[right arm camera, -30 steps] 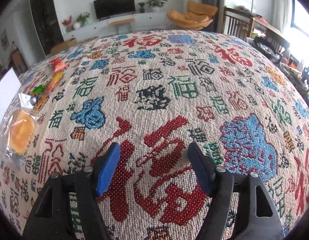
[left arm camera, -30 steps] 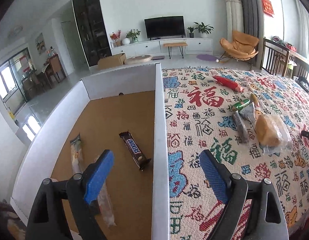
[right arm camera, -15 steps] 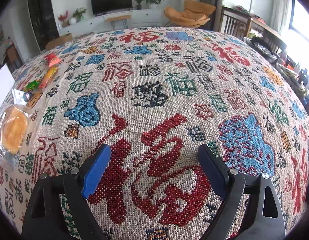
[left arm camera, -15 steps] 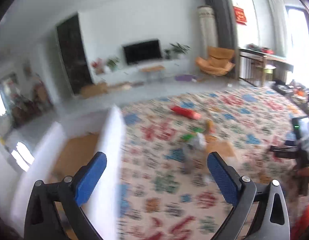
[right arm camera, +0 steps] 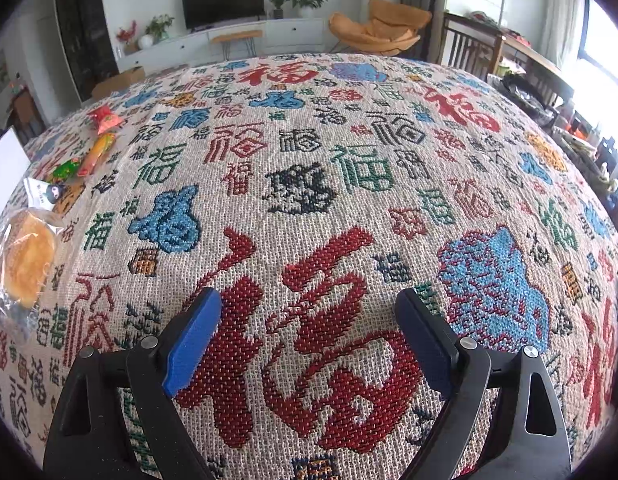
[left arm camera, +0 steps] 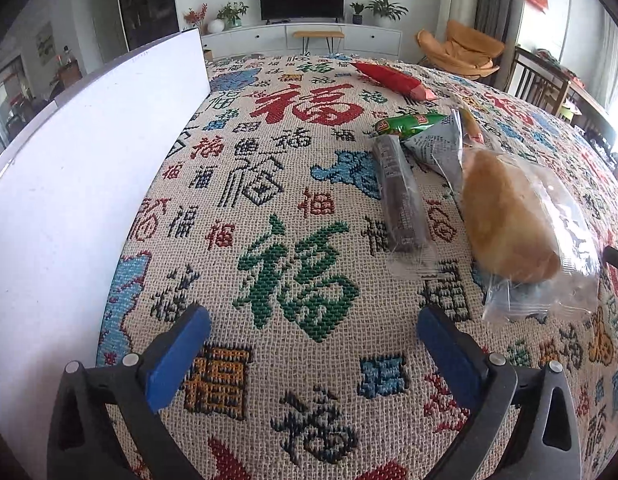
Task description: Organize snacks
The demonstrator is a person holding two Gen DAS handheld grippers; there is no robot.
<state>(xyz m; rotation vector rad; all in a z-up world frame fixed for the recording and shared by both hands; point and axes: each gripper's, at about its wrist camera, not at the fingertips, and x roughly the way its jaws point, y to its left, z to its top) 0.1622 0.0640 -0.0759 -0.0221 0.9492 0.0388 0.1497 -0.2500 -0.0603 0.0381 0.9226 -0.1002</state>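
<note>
Snacks lie on the patterned tablecloth [left arm camera: 301,200]. A bagged bun [left arm camera: 505,220] sits right of a dark wrapped bar [left arm camera: 401,192]. Beyond them are a grey packet [left arm camera: 437,144], a green packet [left arm camera: 409,122] and a red packet [left arm camera: 393,78]. My left gripper [left arm camera: 313,332] is open and empty, low over the cloth, short of the bar and bun. My right gripper [right arm camera: 309,332] is open and empty over bare cloth; the bun [right arm camera: 27,260] and the other snacks [right arm camera: 93,152] lie far to its left.
The white wall of a box [left arm camera: 69,184] stands along the left side of the left wrist view; its inside is hidden. A wooden chair [right arm camera: 473,52] and clutter stand past the table's right edge. Living-room furniture stands behind.
My left gripper has swung right, away from above the box, and dropped low over the cloth facing the snacks. My right gripper's jaws have opened wider; it has barely moved.
</note>
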